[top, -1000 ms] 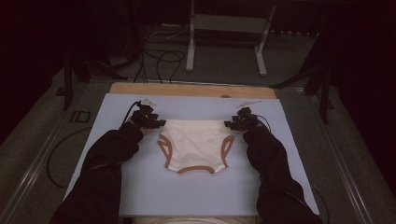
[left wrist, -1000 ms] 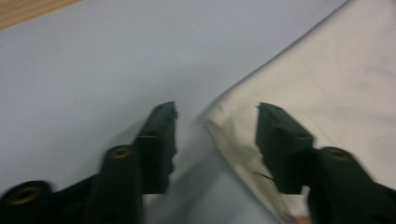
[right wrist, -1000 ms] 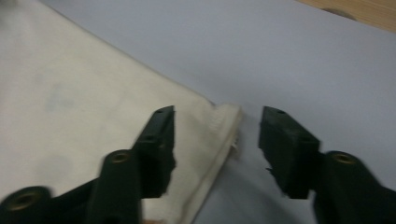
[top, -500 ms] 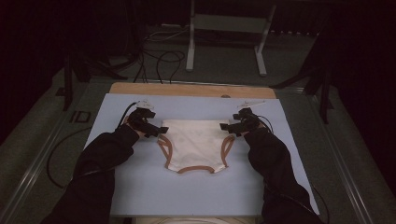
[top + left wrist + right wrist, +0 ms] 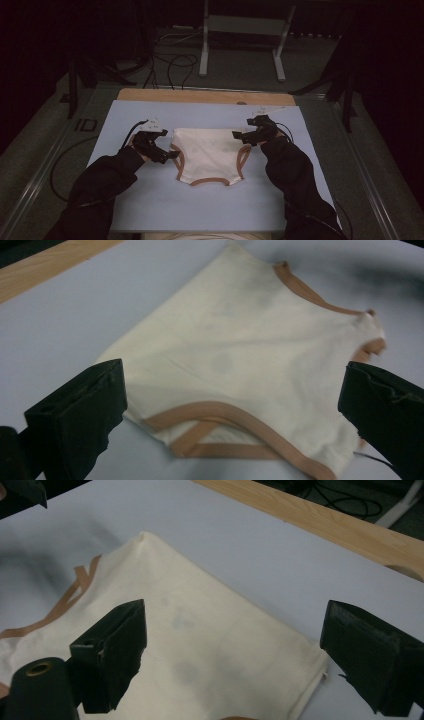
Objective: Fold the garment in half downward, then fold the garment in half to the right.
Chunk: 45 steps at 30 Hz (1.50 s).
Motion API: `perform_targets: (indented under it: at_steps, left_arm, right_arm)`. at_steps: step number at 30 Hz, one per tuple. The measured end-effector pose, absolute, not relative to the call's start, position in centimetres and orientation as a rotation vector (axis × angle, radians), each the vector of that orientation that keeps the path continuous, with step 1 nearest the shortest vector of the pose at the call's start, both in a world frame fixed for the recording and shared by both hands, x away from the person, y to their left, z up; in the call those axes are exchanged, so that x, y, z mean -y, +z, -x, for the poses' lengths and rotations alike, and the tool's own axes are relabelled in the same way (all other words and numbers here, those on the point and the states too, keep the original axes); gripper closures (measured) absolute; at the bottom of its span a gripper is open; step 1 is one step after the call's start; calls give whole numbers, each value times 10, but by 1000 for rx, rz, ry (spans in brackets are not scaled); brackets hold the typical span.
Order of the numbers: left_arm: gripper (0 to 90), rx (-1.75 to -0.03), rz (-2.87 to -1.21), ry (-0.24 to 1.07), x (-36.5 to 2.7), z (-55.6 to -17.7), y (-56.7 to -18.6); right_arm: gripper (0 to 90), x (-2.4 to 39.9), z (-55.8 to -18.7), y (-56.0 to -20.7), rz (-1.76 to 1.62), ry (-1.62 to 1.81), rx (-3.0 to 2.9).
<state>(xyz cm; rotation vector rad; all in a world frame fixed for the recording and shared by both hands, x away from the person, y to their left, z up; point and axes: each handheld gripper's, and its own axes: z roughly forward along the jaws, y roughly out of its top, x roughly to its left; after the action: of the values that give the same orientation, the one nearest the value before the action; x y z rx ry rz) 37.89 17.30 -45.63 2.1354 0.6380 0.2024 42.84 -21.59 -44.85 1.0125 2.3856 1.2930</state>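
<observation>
Underwear (image 5: pixel 210 154) lay flat mid-mat (image 5: pixel 210 210) from above, my left gripper (image 5: pixel 170 155) and right gripper (image 5: pixel 239 136) just off its sides. Left gripper view: jaws just opened wide, nothing pinched. Right gripper view: likewise; I judged it spread flat, folding left.

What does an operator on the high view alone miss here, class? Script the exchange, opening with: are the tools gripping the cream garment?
Observer: No. In the left gripper view the left tool has its jaws wide, just opened and pinching nothing. The garment lies flat beyond them.
Operator: And the right tool?
Observer: The right tool is the same: its jaws have just opened wide, and the cloth lies free below.
Operator: Is the cloth clean?
Observer: Faint grey smudges mark its middle.
</observation>
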Motion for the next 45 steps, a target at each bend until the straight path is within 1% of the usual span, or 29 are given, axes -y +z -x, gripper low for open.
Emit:
perform_targets:
  at_steps: [3,7,9,12,15,16,17,19,20,27,30,31,35,38,39,41,45]
  left_arm:
    - [0,-611,-2131,195,-171,-370,-454]
    - [0,-530,-2143,180,-163,-356,-453]
    - [0,-504,-2153,204,-158,-349,-454]
    - [0,-482,-2149,177,-154,-343,-459]
    - [0,-460,-2164,179,-150,-338,-466]
    - [0,-426,-2161,192,-149,-335,-470]
    - [0,-421,-2166,207,-148,-333,-473]
    - [0,-420,-2177,191,-147,-332,-477]
    - [0,-419,-2185,159,-145,-331,-484]
    - [0,-354,-2250,102,-136,-328,-498]
    - [0,-331,-2272,92,-133,-328,-501]
    - [0,-336,-2272,110,-132,-327,-502]
    - [99,-324,-2314,134,-128,-327,-508]
    - [156,-296,-2370,140,-125,-327,-511]
    - [156,-278,-2382,137,-125,-327,-512]
    - [189,-265,-2404,154,-124,-327,-515]
    - [218,-264,-2405,154,-124,-329,-519]
  right_arm:
    - [112,212,-425,-446,-1003,1311,-2397]
    - [112,205,-420,-445,-975,1320,-2418]
    - [112,201,-416,-446,-971,1331,-2423]
    - [112,198,-414,-446,-960,1331,-2431]
    - [112,196,-412,-447,-951,1333,-2437]
    - [112,195,-411,-447,-951,1337,-2438]
    - [112,195,-410,-448,-951,1339,-2438]
    - [112,195,-410,-449,-948,1341,-2437]
    - [112,195,-408,-449,-950,1341,-2440]
    - [113,197,-407,-454,-955,1348,-2454]
    - [113,197,-407,-455,-965,1355,-2453]
    - [112,197,-407,-456,-960,1358,-2455]
    - [112,193,-405,-458,-947,1344,-2478]
    - [113,191,-406,-458,-942,1345,-2483]
    - [113,190,-406,-458,-942,1348,-2484]
    - [113,189,-406,-458,-935,1344,-2488]
    - [113,186,-405,-459,-926,1340,-2497]
